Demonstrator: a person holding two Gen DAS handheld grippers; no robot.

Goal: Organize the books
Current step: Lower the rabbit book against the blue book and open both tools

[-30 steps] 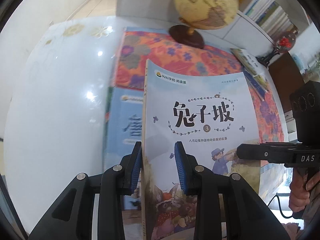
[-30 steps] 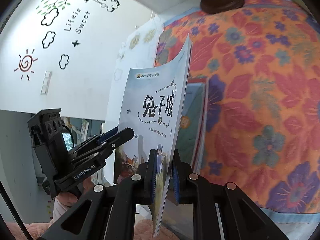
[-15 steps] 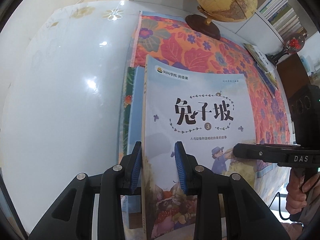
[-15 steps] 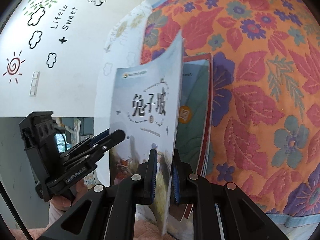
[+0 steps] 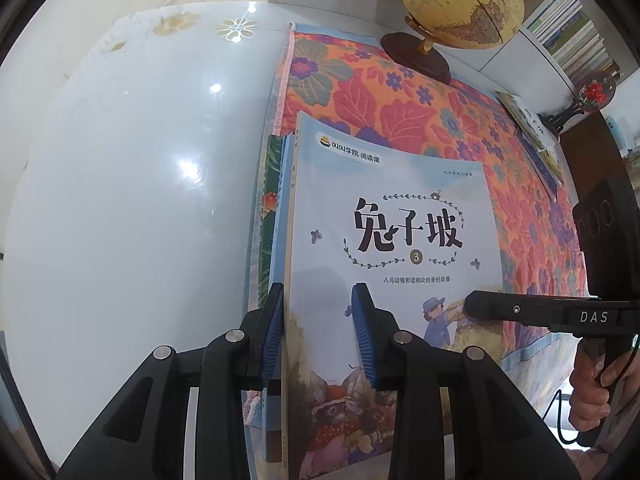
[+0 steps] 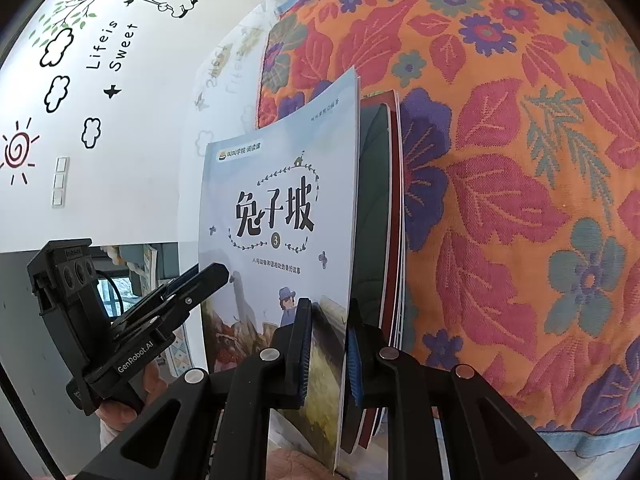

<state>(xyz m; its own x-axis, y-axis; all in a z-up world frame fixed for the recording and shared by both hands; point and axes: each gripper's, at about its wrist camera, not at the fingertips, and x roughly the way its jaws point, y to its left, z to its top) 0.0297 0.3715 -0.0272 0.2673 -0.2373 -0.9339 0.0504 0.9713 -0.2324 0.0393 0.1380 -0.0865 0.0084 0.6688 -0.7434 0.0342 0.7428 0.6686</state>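
Note:
A light-blue picture book (image 5: 400, 240) with black Chinese title and a "3" is held just above a stack of books (image 5: 272, 216) on the flowered cloth. My left gripper (image 5: 318, 336) straddles the book's spine edge, its blue pads either side of it, with a gap at the right pad. My right gripper (image 6: 326, 354) is shut on the book's (image 6: 280, 216) opposite edge. The stack beneath (image 6: 384, 208) shows dark green and red covers. Each gripper shows in the other's view, the right one (image 5: 472, 306) and the left one (image 6: 216, 274).
An orange flowered cloth (image 5: 400, 92) covers the right of a glossy white table (image 5: 140, 180). A globe (image 5: 460, 0) on a dark base stands at the back. More books (image 5: 528, 128) lie at the far right, by a bookshelf (image 5: 568, 28).
The book has come down and forward over the stack, now nearly aligned with it. Both grippers kept their hold on its edges.

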